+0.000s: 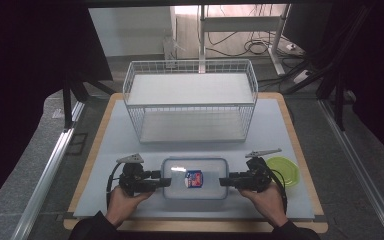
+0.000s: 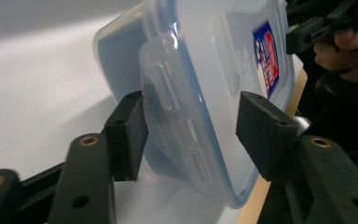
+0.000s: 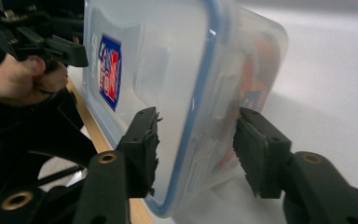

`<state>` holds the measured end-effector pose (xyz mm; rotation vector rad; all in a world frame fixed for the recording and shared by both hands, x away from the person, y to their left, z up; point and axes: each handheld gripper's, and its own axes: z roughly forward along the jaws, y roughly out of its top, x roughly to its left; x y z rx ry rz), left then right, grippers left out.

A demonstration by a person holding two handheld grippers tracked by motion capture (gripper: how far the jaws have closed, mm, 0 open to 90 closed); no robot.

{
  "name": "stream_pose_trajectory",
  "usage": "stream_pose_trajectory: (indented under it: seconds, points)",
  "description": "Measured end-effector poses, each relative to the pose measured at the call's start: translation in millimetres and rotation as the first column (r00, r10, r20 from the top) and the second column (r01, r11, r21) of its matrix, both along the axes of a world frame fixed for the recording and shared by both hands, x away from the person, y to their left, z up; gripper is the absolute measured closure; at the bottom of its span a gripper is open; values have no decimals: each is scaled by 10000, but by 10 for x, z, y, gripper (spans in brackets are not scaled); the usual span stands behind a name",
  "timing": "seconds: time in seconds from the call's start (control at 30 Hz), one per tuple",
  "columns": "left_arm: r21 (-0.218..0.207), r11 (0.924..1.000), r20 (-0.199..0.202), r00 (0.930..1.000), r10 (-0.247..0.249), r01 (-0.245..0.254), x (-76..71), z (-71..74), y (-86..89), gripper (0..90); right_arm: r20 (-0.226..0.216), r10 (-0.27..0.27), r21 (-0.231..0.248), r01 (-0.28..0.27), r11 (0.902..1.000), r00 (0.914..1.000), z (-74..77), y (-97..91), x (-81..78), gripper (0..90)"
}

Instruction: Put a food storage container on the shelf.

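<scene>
Left claw (image 1: 166,182): we have it at the left short end of the clear lidded container (image 1: 195,178), one jaw on each side of the latch flap; in the left gripper view one pad (image 2: 127,135) touches the flap while the other stands just off the lid, so we judge it not yet clamped.
Right claw (image 1: 223,182): mirrored at the right end, jaws straddling the blue-sealed rim; gaps show on both sides in the right gripper view, so released for now.
Container: flat on the surface (image 1: 130,145), near its front edge, between our two hands (lid on, label up).
Done so far: both claws lined up on the ends.
Left to do: we judge the squeeze and the lift remain, likely toward the wire basket (image 1: 190,100) behind.
Nearby: green bowl (image 1: 283,170) just beside our right hand.
</scene>
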<state>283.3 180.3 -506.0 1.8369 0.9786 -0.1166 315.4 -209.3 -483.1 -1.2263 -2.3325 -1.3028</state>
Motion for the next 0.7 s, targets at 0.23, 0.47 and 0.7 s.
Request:
stream_pose_trajectory:
  seconds: [0.23, 0.47, 0.7]
  points:
    - [68, 9992, 205, 9990, 393, -394, -13, 35, -7, 483, 550, -399, 15, 398, 9992, 9977, 37, 40, -43, 530]
    - [56, 9986, 635, 9966, 523, -527, -56, 173, 3, 488, 954, -439, 361, 406, 9985, 9945, 116, 34, -65, 530]
    - [124, 9985, 1006, 9935, 527, -542, -14, 338, 36, 492, 1305, -338, 473, 278, 9985, 9909, 255, 57, -13, 529]
